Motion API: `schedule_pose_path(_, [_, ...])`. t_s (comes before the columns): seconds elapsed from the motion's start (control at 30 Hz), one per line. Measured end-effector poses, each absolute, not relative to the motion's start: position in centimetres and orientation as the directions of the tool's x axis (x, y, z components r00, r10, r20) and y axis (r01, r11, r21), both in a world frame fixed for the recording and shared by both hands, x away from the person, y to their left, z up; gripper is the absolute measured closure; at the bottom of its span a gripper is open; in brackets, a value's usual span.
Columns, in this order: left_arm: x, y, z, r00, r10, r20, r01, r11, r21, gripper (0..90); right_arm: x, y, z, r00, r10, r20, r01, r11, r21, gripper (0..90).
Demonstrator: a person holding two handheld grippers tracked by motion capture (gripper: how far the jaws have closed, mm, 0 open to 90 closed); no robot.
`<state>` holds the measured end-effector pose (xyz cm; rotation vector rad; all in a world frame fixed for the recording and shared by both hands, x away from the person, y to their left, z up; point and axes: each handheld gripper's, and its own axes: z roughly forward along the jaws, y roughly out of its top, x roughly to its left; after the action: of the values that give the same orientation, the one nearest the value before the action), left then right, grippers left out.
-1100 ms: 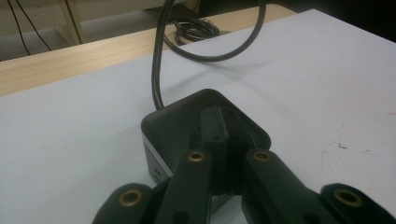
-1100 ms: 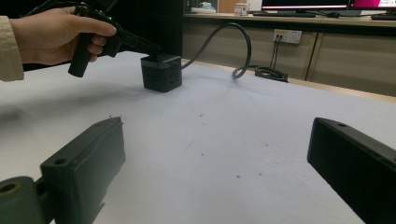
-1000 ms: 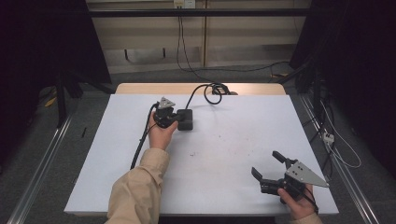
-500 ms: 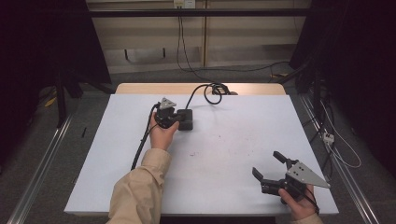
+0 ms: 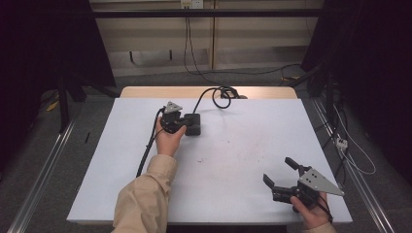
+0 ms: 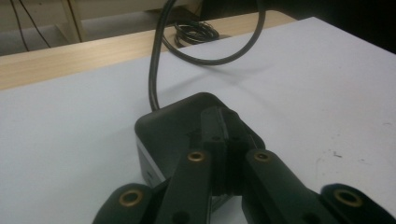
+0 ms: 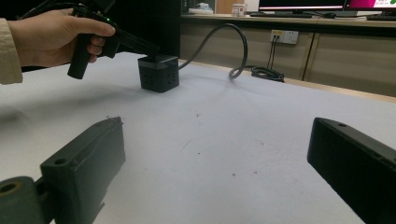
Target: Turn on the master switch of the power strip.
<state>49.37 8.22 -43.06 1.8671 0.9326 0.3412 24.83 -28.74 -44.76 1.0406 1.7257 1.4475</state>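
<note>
Power cube (image 5: pixel 194 124) under left gripper (image 5: pixel 180 124)

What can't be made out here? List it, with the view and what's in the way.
- Left gripper, left gripper view: shut jaws cover the black power cube's top; contact unclear.
- Cube's sockets, right gripper view: too dark and small.
- Cable's far end, high view: lost past the table edge.
- Right gripper: open, nothing between the jaws.
</note>
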Motion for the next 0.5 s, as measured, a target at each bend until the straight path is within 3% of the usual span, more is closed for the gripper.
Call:
schedule_pose_path(0.33, [49.31,8.25,-42.88,0.656,0.732,-0.182,0.466,-0.203,0.862,90.0,24.81,-28.80,-44.73,-0.474,0.880,0.010,0.163,0.077,0.984,3.6])
schedule_pose_path(0.5, [49.25,8.46,-42.63,0.646,0.737,-0.198,0.474,-0.184,0.861,81.9,24.83,-28.79,-44.77,-0.474,0.880,0.010,0.164,0.077,0.984,3.6])
